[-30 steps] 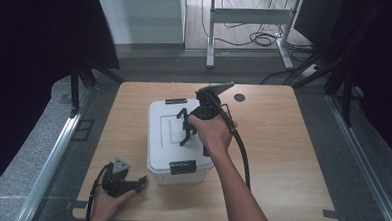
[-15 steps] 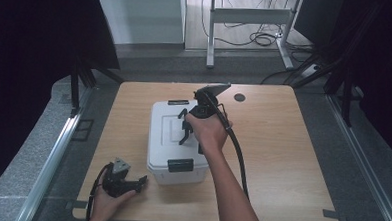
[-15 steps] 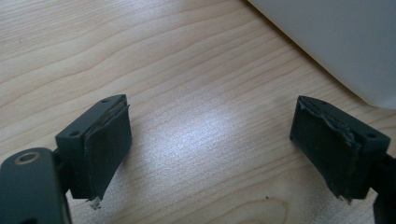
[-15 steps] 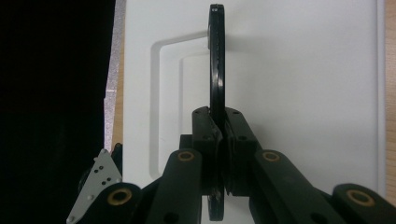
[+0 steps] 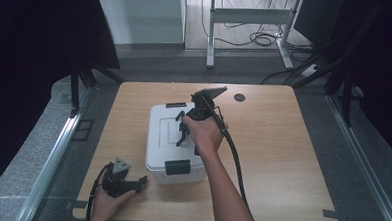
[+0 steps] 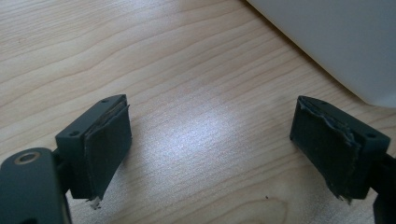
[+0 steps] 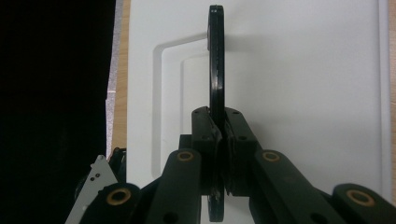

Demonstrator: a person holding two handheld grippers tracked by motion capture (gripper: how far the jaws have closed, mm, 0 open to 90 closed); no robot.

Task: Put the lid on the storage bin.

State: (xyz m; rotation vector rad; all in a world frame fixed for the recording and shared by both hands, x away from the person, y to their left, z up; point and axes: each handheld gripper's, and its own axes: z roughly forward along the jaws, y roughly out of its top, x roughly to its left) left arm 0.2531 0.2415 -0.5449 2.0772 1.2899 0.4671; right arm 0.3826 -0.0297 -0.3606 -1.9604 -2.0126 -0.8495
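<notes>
A white lidded box (image 5: 160,144) stands in the middle of the wooden table (image 5: 282,144). Its black carry handle (image 7: 215,60) is swung upright over the lid (image 7: 303,70). My right gripper (image 5: 183,132) points down over the lid and, in the right gripper view, the right gripper (image 7: 218,122) is shut on that handle. Near the table's front left corner, my left gripper (image 5: 140,180) lies low on the wood beside the box. In its own view the left gripper (image 6: 210,144) is open with bare wood between the pads, and the box wall (image 6: 336,42) is at the upper right.
Black latches sit at the box's front (image 5: 177,167) and back (image 5: 176,105). A dark round grommet (image 5: 240,97) marks the far side of the table. A cable (image 5: 234,157) trails from the right gripper along the forearm. Metal rails run down both sides of the table.
My right hand has drifted slightly left and toward me over the lid, still holding the handle. The left gripper has stayed where it was.
</notes>
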